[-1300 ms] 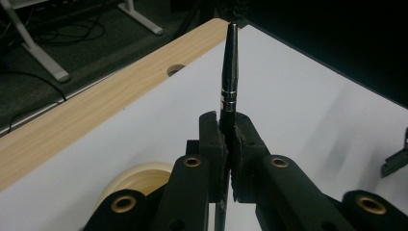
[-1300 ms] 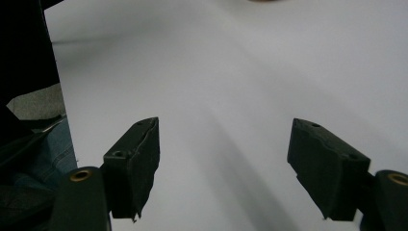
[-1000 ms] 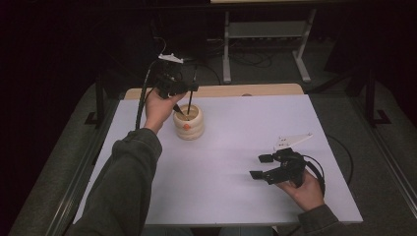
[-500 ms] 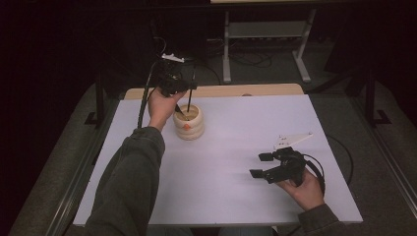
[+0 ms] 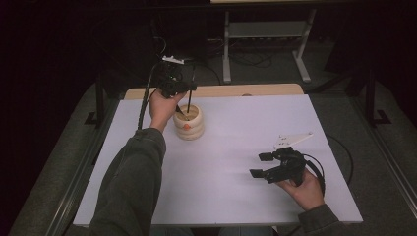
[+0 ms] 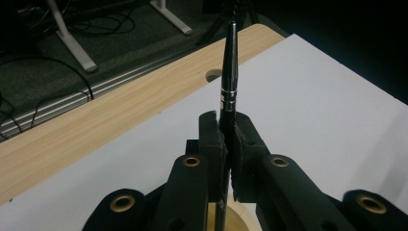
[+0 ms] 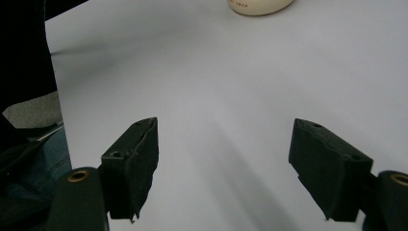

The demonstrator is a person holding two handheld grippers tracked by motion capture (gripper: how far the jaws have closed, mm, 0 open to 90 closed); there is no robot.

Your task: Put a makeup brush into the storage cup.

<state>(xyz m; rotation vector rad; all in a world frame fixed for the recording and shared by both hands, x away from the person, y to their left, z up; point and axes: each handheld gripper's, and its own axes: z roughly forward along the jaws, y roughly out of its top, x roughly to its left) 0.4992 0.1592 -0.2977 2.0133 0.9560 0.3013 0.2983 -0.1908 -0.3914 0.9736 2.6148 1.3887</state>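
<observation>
The pen (image 6: 229, 72) looks like glossy black metal with shiny silver rings. The pads of the left gripper (image 6: 226, 144) are matt black with rough, worn edges. The pot (image 5: 188, 121) at upper left looks like smooth cream ceramic. The bench (image 5: 236, 147) has a matt white sheet over pale wood.

Lower end of my pen (image 6: 229, 77) hidden behind my left gripper (image 6: 226, 137), cream pot (image 7: 259, 6) cut off by the top edge, its lettering too small to read
</observation>
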